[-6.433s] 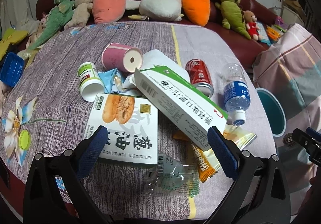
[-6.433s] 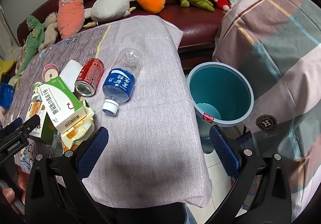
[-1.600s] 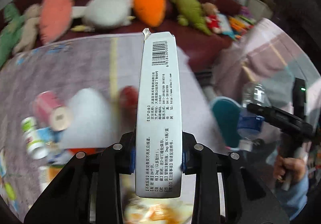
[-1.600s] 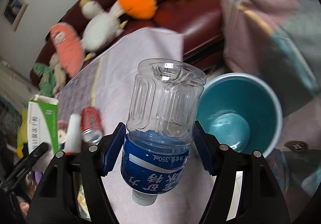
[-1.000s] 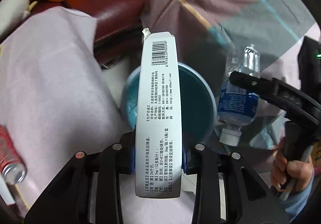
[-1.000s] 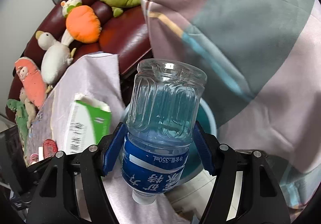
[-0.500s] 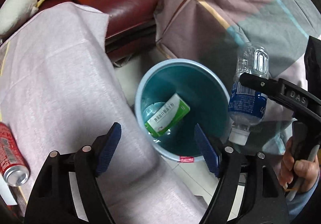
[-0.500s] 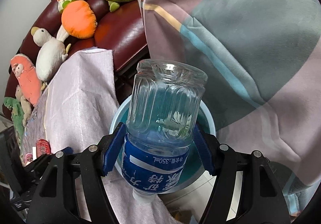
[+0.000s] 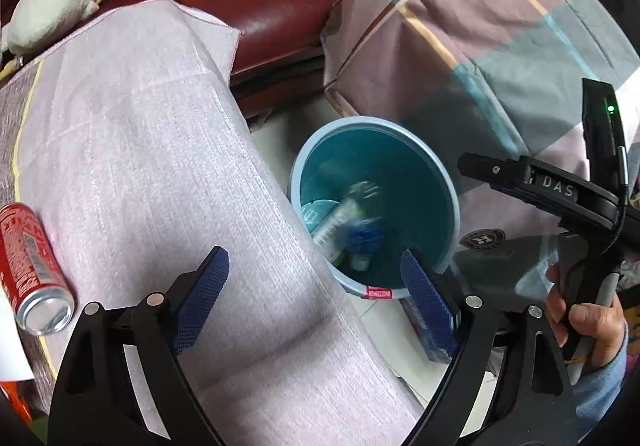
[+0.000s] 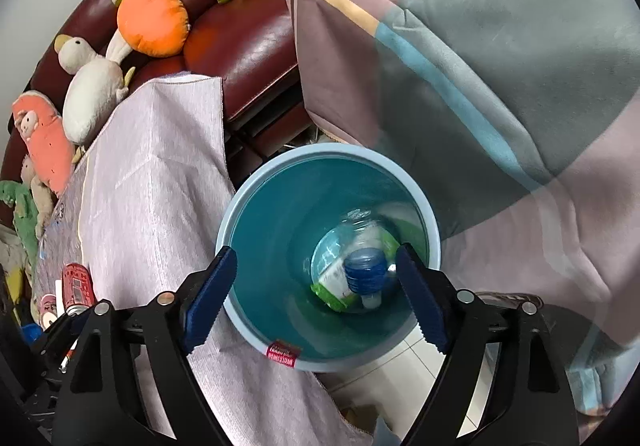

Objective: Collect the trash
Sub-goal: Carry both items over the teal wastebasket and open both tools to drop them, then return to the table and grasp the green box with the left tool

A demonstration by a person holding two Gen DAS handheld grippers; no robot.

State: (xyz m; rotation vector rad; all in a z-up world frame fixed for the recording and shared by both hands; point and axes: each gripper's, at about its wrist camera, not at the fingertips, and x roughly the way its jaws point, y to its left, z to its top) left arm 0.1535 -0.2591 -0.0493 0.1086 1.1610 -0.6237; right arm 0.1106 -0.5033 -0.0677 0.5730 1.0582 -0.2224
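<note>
Legible writing: "DAS" in pale letters on the black body of the right gripper, seen from the left wrist view. A small red tag on the outer rim of the bin carries print too small to read. The red can's lettering is blurred.

Teal bin, round, pale blue rim, standing on the tiled floor just beside the cloth-draped tabletop edge. Contents: a clear plastic bottle with blue label and white cap, motion-blurred, lying on a green-and-white carton at the bottom.

Red can, lying on its side on the tabletop, open end toward the camera, well apart from the bin.

Left gripper: jaws spread wide, nothing between the blue pads, held above the tabletop edge and the bin's near rim.

Right gripper: jaws spread wide, empty, directly over the bin's mouth; a hand grips its handle.

Background: maroon sofa with plush toys; plaid blanket beside the bin.
</note>
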